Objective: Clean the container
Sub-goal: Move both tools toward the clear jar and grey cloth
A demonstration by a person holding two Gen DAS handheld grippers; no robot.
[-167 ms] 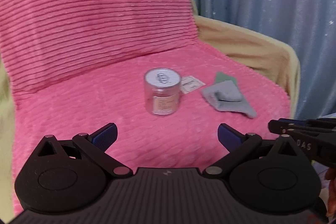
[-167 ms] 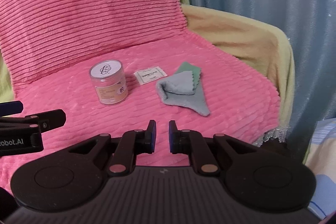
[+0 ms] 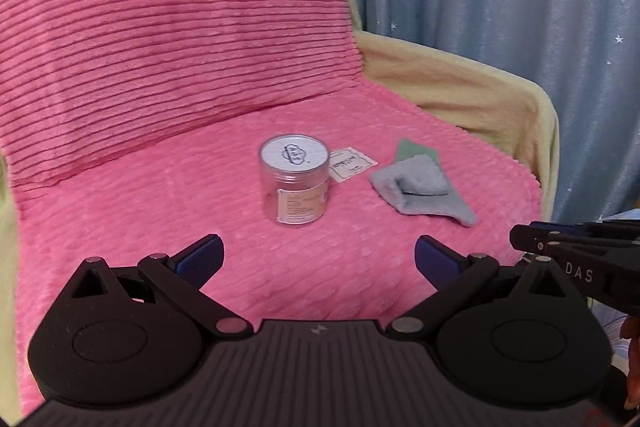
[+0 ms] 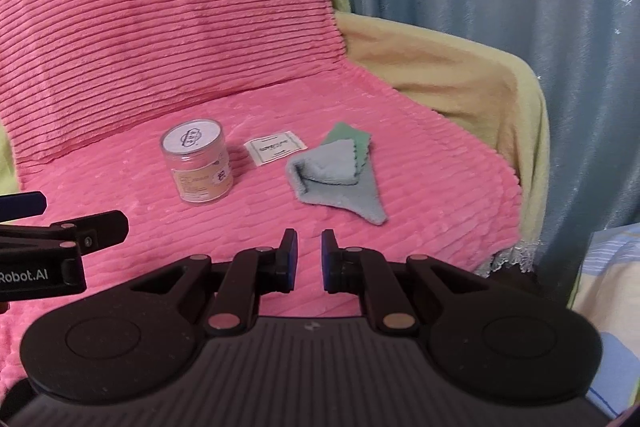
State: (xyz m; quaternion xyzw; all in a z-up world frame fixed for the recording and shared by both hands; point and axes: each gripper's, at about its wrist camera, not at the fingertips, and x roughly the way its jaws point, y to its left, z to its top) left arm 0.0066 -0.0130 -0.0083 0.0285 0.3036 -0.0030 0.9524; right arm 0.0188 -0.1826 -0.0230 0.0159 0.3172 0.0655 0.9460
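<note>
The left gripper [image 3: 316, 259] is held with its blue-padded fingers [image 3: 200, 257] spread wide and nothing between them, low over the front of the seat. The right gripper [image 4: 306, 259] is drawn nearly together — only a narrow gap is left between its pads, and nothing is gripped in it. Both are kept well short of the objects ahead.

Beyond them, the container [image 3: 295, 183] is seen standing upright on the pink blanket [image 3: 120, 211], near the middle of the seat. It is a clear jar with a white printed lid in place and a label on its side. Just beside it, toward the right, a small printed card [image 3: 352, 164] lies flat, and near that a grey cloth [image 3: 420, 189] is bunched in a loose fold over a green cloth [image 3: 416, 149].

How far the cleaning has gone cannot be settled from this. No dirt or smear can be made out on the jar at this distance, and the cloth is lying free rather than held. A lidded jar beside a laid-down cloth would be found both ahead of the wiping and after it is over — neither stage is ruled out by what is shown.
</note>
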